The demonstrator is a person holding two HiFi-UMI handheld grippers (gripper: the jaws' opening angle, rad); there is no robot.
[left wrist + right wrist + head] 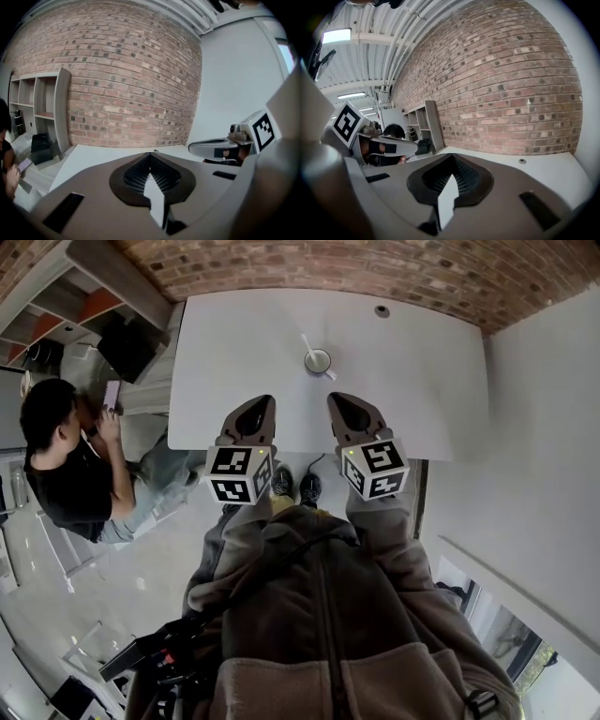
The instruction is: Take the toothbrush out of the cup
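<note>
Nearest thing is the person in the brown fleece jacket (pixel 319 615), standing right at the edge of the white worktop (pixel 422 381), dark shoes (pixel 296 486) just poking out below it. They've got a gripper in each hand, held side by side over the near edge. The left gripper (pixel 265 401) has its jaws pressed together at the tips with nothing between them, and the right gripper (pixel 336 397) is the same, closed and empty. Both point out across the worktop, not touching anything on it.

Further in, roughly in line with the gap between the two grippers, sits the cup (pixel 318 361), on its own near the middle of the worktop and well apart from either gripper. The toothbrush (pixel 306 341) is in the cup, leaning so its free end sticks out up and to the left, away from the person.

Past that there's a small round cable hole (pixel 382 310) near the far edge, then the brick wall (pixel 375 268). Off to the left side somebody in a black top (pixel 66 465) is sitting looking at a phone (pixel 111 395), with a shelf (pixel 56 296) behind them against the wall.
</note>
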